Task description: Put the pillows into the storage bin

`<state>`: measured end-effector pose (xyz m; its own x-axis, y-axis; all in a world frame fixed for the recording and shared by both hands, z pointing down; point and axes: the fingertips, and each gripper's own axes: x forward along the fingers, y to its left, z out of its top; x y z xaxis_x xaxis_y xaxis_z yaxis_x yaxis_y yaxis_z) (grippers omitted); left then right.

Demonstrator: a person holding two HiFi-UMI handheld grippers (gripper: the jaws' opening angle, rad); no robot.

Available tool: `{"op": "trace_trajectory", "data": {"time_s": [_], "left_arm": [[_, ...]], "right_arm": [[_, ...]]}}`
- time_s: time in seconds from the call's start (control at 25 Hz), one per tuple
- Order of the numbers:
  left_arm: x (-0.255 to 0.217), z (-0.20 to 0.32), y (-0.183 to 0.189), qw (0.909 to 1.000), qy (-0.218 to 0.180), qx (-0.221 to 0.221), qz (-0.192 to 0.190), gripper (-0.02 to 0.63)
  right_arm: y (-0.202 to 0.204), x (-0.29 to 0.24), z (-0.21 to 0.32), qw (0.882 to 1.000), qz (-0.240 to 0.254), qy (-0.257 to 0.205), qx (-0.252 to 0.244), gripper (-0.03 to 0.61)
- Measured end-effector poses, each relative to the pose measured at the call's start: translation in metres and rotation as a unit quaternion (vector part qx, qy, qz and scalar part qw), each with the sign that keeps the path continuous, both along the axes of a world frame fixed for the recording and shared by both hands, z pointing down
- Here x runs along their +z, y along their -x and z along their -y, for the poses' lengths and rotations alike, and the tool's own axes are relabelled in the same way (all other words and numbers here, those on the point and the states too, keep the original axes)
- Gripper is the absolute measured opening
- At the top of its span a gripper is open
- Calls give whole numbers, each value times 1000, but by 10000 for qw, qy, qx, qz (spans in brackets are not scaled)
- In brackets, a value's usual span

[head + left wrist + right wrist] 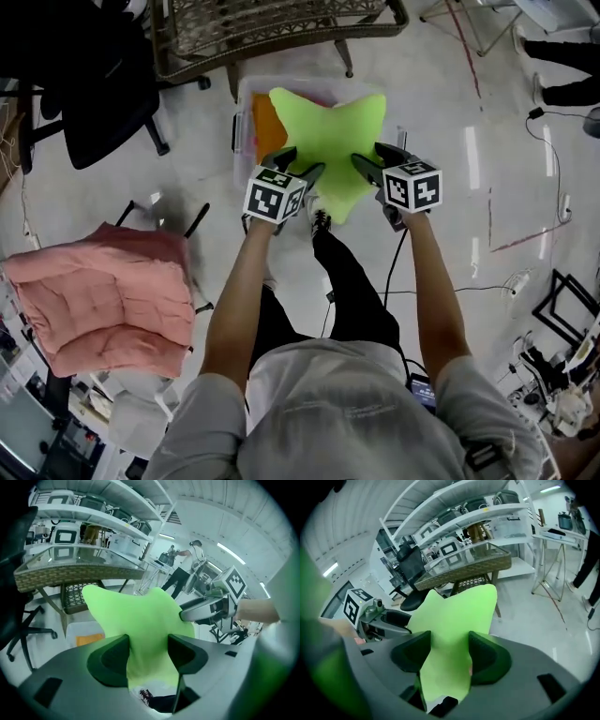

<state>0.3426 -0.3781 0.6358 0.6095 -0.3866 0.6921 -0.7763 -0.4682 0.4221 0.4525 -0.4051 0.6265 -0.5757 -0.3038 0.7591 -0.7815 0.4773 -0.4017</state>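
Note:
A lime-green pillow (330,141) hangs stretched between both grippers above the clear storage bin (246,105). My left gripper (302,175) is shut on the pillow's left edge, and the fabric (140,620) bunches between its jaws. At the right edge my right gripper (366,165) is shut on the same pillow (454,620). An orange pillow (266,124) lies inside the bin, partly hidden by the green one. A pink quilted pillow (103,295) rests on a chair at the left.
A wicker table (272,33) stands just beyond the bin, and a black office chair (84,84) is at the upper left. Cables (506,281) trail over the floor at the right. The person's legs (347,291) are below the pillow.

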Motion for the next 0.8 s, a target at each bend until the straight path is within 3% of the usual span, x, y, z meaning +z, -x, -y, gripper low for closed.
{"op": "trace_trajectory", "data": {"time_s": [0.28,0.68,0.72,0.76,0.8], "left_arm": [[87,22,-60,9982,428,414,53,273],[186,42,-92,9938,833,697,216,293],[190,46,-91,9949,833,558,117,282],[193,52,-89,9957,849,383,-5,200],[195,57,-88,9957,891,241,-75,187]], "right_arm": [[-61,88,15,9986,-159,386,317,273],[-97,193,29,9950,-584,780,207,259],[-97,200,29,9948,-636,786,148,235],[-98,206,30,9946,-674,782,100,183],[-98,210,31,9943,-706,801,72,183]]}}
